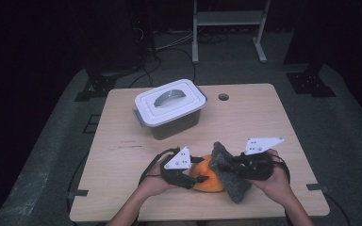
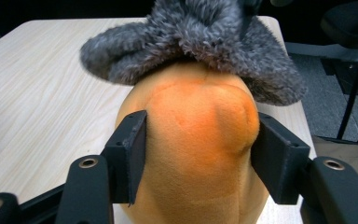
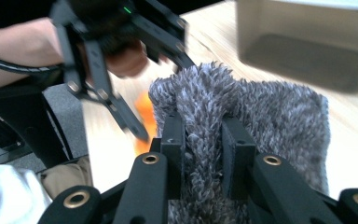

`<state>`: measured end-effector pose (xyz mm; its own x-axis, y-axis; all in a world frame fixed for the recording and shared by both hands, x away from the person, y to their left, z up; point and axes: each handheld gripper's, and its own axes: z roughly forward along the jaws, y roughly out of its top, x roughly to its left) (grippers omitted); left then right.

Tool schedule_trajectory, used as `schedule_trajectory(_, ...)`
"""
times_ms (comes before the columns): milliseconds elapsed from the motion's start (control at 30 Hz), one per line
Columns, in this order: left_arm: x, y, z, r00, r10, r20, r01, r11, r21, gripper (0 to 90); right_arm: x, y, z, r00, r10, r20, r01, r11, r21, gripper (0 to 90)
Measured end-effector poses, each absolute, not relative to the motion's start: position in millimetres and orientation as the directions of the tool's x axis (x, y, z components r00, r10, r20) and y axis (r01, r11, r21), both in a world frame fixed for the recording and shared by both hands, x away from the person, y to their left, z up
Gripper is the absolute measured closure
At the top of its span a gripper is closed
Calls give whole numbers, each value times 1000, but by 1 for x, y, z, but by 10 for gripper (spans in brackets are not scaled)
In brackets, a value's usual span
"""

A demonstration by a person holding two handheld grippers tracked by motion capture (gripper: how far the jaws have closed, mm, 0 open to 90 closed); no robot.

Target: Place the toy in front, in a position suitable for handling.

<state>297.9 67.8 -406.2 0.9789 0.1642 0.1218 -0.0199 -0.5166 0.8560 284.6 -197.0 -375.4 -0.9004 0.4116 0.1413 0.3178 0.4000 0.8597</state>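
Note:
An orange plush toy lies near the table's front edge, with a grey fuzzy cloth draped over its right end. My left gripper comes in from the left. In the left gripper view it is shut on the toy, a pad pressed against each side, and the cloth covers the far end. My right gripper is shut on a fold of the cloth. In the right gripper view it pinches the cloth, with a sliver of orange toy beyond.
A storage box with a white lid and handle stands at the back left of the wooden table. A round cable hole sits near the far edge. A metal frame stands on the floor behind.

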Motion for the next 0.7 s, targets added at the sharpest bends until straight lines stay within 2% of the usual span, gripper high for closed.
schedule_trajectory(167,295,67,-406,978,156,136,-35,-523,851,393,277,-179,-371,-922,377,85,264,453,852,730)
schedule_trajectory(500,301,75,-409,980,159,119,-18,-526,850,390,291,-206,-386,-887,430,168,351,392,850,730)
schedule_trajectory(700,299,70,-403,979,175,103,4,-525,851,276,290,-200,-387,-888,425,177,355,389,850,728)
